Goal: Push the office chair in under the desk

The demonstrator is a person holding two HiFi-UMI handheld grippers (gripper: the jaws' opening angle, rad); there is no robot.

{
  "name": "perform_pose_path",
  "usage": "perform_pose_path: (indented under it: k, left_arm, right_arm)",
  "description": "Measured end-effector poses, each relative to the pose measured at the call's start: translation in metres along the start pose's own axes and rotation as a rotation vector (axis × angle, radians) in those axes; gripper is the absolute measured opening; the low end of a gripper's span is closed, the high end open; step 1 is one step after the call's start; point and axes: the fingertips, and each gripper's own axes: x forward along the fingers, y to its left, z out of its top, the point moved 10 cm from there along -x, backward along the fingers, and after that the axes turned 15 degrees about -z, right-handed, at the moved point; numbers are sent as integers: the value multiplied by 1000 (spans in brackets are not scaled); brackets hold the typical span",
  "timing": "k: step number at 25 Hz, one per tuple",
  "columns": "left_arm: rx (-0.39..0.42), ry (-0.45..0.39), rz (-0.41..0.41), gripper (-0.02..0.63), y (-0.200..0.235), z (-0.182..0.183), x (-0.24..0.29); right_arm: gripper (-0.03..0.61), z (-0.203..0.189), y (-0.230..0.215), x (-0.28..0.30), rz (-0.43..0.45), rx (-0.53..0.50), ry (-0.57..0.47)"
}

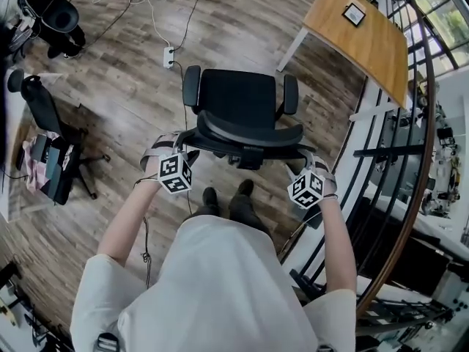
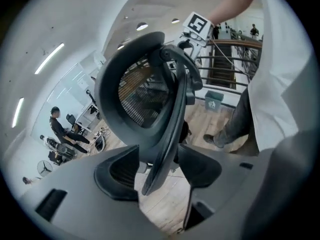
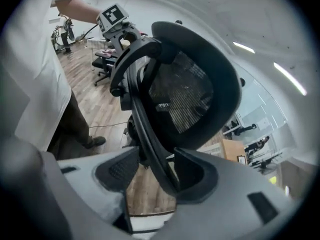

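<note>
Two grippers: one is set at each end of the backrest [image 1: 249, 134] top rim, as the head view shows.
Left gripper [image 2: 159, 170]: jaws are held apart. The rim is straddled, with a gap at each of the pads [image 2: 117, 174]. No clamping is seen.
Right gripper [image 3: 150, 173]: jaws are spread wide. The rim runs between them and lies close to one pad. Nothing is squeezed.
Chair [image 1: 238, 97]: it stands on the open wood floor [image 1: 132, 86], directly ahead of the person [image 1: 220, 284]. The seat is turned away and the backrest is nearest the person.
Desk [image 1: 366, 39]: a wooden top on white legs is seen at the upper right of the head view. It is well apart from the chair and off to the right of the line the chair faces.
Done: the backrest has been reached with both grippers. That is judged to be all that is complete.
Left to do: the whole push is outstanding. No part of the chair is under the desk.
Next step (judged): the rim is to be clamped or braced against. The chair is then to be swung right and rolled until the seat passes under the top.
Caution: a power strip [image 1: 169, 56] with its cable lies on the floor to the chair's left. A push to the right is judged to keep the castors clear of it.
</note>
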Motion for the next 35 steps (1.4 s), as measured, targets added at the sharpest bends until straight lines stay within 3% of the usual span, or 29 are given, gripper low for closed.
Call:
perform_pose_path:
  k: [7,12,16,19,35]
  left_arm:
    - [144,230,-19,244,4,-6,39]
    - [154,293,-28,171,9,-11,63]
    - [206,343,-19,130,9,-13,75]
    - [232,360,-17,100,11,-13,80]
    - [190,353,50,84,19,8,101]
  right_arm:
    - [204,-6,6,38,107,-229,64]
    - [204,-10,13,60,148,-331,97]
    - [198,-14,21,70,111,-441,101]
    - [106,-14,17,70,57,-443,70]
    - [57,-40,9,90,-55,-504,53]
